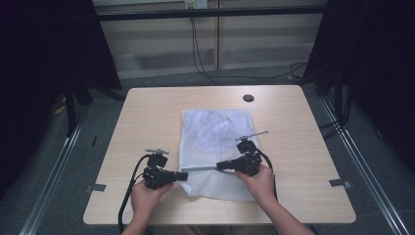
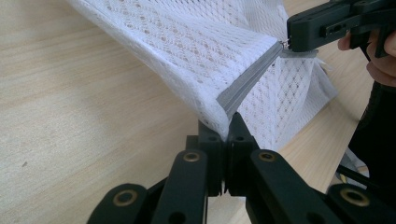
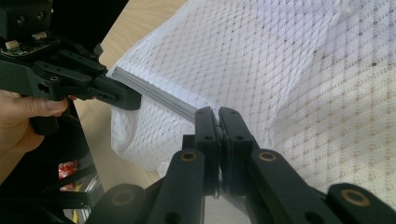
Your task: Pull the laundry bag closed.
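- A light wooden table with rounded corners stands on grey carpet; a small dark round grommet hole sits near its far edge.
- Beyond the table's far edge runs a pale panelled wall with black cables hanging down it, and black curtains flank the table on both sides.
- Metal floor rails run along the table's left and right sides.
- A white mesh laundry bag with a grey zipper lies at the table's middle, reaching toward its near edge.
- The left gripper, at the bag's left near edge, has its jaws pressed together, pinching the end of the zipper.
- The right gripper, farther along the zipper line over the bag, has its jaws closed on the zipper as well.
- The zipper strip is lifted slightly and stretched between the two grippers.
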Motion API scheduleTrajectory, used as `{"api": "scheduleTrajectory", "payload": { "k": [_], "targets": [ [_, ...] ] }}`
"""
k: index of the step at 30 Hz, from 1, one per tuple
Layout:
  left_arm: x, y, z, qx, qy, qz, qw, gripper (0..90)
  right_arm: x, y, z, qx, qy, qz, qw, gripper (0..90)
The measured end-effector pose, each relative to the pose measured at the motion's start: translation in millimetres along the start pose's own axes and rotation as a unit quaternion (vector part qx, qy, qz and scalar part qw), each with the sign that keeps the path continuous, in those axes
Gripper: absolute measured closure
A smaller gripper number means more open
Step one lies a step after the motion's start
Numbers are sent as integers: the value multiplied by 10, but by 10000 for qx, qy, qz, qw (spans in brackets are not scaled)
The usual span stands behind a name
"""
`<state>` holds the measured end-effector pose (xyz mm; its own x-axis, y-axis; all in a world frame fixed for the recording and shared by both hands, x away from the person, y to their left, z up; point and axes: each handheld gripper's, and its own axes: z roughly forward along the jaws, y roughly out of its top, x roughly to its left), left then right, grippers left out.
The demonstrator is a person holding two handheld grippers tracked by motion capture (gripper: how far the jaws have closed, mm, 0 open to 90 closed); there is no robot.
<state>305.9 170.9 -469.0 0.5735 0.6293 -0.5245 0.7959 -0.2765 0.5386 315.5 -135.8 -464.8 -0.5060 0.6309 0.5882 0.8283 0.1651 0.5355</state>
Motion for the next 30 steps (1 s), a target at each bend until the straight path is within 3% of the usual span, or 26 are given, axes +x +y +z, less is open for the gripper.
{"api": "scheduleTrajectory", "payload": {
  "k": [27,30],
  "targets": [
    [23,3,-6,25,18,-78,10000,884,-57,-18,-32,-11,9,86,10000,871],
    [41,1,-27,-30,46,-124,9999,884,-77,-17,-50,-13,-113,62,9999,871]
  ]
}}
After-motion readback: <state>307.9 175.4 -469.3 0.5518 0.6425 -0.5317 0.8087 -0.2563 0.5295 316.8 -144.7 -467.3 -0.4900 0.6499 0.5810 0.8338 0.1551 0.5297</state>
